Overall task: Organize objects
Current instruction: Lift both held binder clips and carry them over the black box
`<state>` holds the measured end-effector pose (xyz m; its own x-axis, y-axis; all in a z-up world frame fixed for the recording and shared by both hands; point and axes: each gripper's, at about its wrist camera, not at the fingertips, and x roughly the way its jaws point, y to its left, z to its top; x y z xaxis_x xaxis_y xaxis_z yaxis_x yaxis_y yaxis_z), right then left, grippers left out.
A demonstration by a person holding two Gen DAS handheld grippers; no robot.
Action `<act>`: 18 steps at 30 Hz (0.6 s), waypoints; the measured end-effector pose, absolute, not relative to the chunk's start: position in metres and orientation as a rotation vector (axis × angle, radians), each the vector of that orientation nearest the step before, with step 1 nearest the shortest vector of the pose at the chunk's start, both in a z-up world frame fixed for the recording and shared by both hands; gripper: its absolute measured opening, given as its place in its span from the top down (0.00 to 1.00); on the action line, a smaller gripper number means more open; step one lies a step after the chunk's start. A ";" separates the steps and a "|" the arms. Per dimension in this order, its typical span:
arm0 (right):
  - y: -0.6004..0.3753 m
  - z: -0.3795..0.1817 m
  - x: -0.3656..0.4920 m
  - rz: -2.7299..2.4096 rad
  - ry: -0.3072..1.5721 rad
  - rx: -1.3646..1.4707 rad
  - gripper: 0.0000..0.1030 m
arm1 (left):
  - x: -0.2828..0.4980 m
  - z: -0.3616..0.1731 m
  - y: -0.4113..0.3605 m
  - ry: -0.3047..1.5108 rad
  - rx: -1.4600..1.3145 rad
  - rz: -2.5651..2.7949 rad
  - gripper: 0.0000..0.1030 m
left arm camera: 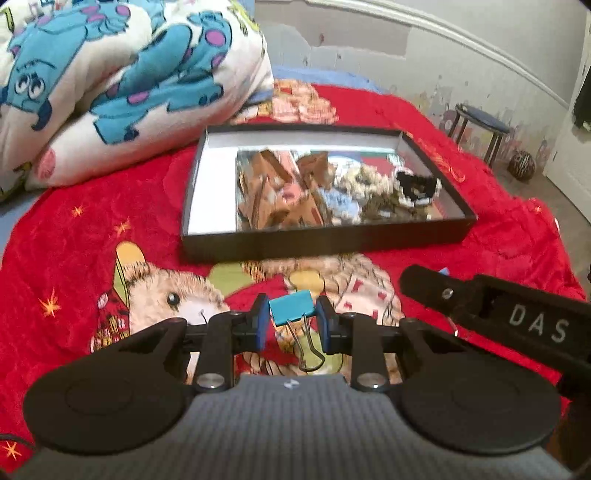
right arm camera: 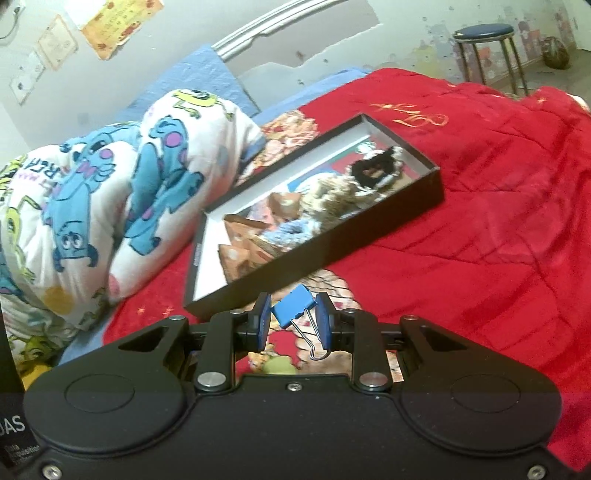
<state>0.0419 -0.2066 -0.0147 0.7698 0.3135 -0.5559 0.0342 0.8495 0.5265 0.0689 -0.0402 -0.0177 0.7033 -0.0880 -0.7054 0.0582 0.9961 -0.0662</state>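
Closest to you, each hand carries a tool, and each tool is closed narrowly on a small binder clip. Your left tool [left arm camera: 291, 325] pinches a turquoise binder clip [left arm camera: 290, 312] squarely across its painted body, with the wire handles hanging back toward you. Your right tool [right arm camera: 294, 323] grips a blue binder clip [right arm camera: 294, 305] that sits tilted between the pads, so that hold looks less secure. Both clips hang above the bed, on the near side of the box.

These clips look light, stiff and smooth. The painted steel could slip against the pads, so the flat sides of the body are the best place to hold. The thin wire handles fold and would likely swing if you took them there.

The landmark is a shallow black box [left arm camera: 456, 221] lying open on the red bedspread [left arm camera: 92, 229], just beyond both tools. Inside it, brown cardboard-like pieces lie toward its left end and knitted items in blue, cream and black toward its right end. To the left of the box lies a bundled quilt [left arm camera: 122, 81] printed with blue monsters. Far beyond the box's right end, a stool [right arm camera: 484, 33] stands by the wall.

The box contents are blurred, so I cannot name them exactly. A glossy sheet lining its floor confuses the shapes, and the left view cuts off most of your right tool.
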 end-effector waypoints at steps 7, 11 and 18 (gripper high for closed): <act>-0.206 -0.004 0.050 0.234 0.667 0.573 0.75 | 0.073 -0.007 -0.032 0.751 -0.071 -0.070 0.70; -0.208 0.004 0.055 0.269 0.650 0.577 0.75 | 0.075 0.000 -0.027 0.743 -0.094 -0.069 0.70; -0.212 0.025 0.063 0.342 0.615 0.591 0.75 | 0.078 0.018 -0.024 0.696 -0.090 -0.074 0.70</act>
